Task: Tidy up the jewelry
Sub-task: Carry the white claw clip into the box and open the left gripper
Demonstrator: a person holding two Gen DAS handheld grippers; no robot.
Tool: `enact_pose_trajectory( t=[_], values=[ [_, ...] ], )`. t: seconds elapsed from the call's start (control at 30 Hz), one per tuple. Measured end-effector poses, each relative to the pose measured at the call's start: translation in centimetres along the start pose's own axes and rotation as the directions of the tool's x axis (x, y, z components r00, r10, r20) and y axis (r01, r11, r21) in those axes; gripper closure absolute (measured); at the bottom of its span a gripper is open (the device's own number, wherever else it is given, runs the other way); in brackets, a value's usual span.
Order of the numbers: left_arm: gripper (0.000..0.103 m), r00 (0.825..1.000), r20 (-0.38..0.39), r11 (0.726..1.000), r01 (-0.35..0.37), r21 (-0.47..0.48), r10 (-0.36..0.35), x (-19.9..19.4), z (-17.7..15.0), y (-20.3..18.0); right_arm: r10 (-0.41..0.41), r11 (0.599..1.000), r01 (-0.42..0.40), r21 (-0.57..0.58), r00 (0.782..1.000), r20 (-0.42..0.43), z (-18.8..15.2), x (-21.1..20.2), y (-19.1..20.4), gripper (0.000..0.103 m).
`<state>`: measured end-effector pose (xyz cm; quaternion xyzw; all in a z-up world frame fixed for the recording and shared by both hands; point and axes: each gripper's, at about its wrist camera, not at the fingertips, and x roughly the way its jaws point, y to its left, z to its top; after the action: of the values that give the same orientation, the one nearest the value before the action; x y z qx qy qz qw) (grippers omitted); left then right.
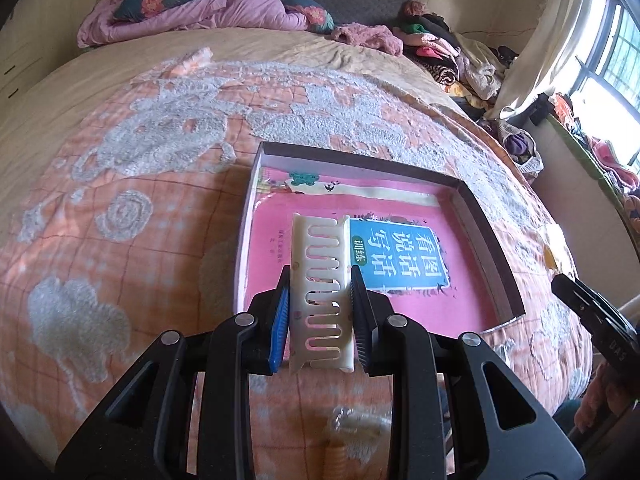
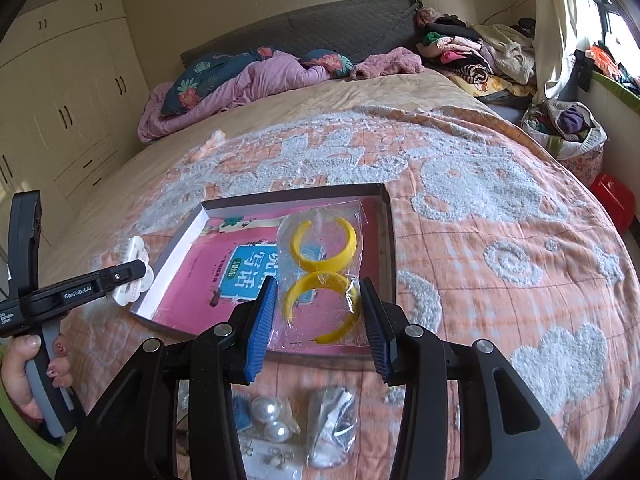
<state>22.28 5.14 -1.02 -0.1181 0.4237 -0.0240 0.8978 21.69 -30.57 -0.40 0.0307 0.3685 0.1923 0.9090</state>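
Observation:
My left gripper (image 1: 320,304) is shut on a white slotted jewelry card (image 1: 322,280) and holds it over the near left part of a shallow box (image 1: 488,236) with a pink book (image 1: 400,292) inside. The left gripper also shows in the right wrist view (image 2: 132,276), at the box's left edge. My right gripper (image 2: 318,312) is open around a clear bag of yellow hoop earrings (image 2: 320,272) that lies in the box (image 2: 390,240). Whether its fingers touch the bag I cannot tell.
Below the right gripper lie pearl earrings (image 2: 270,420), a small silvery bag (image 2: 334,424) and an earring card (image 2: 272,460) on the orange quilt (image 2: 500,240). Pillows and a purple blanket (image 2: 248,80) lie at the bed's head; clothes (image 2: 472,56) are piled at the right.

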Motion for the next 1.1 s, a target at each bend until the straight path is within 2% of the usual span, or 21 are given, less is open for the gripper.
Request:
enact_pose_trajectory(
  t=[0.7,1.0,1.1],
  values=[
    [0.083,0.997,-0.072,1.0,-0.017,0.026,0.019,5.8,0.3,0.5,-0.037,0.999,0.04,0.031,0.993,-0.111,0.1,7.7,-0.6,0.063],
    [0.083,0.996,-0.084,0.999,-0.024,0.032,0.026,6.4,0.2,0.6,-0.027,0.998,0.035,0.053,0.99,-0.141,-0.5,8.7,-0.9,0.06],
    [0.083,0.996,-0.085,0.999,-0.027,0.035,0.03,6.4,0.1,0.6,-0.029,0.998,0.037,0.058,0.99,-0.136,-0.6,8.4,-1.0,0.056]
  ],
)
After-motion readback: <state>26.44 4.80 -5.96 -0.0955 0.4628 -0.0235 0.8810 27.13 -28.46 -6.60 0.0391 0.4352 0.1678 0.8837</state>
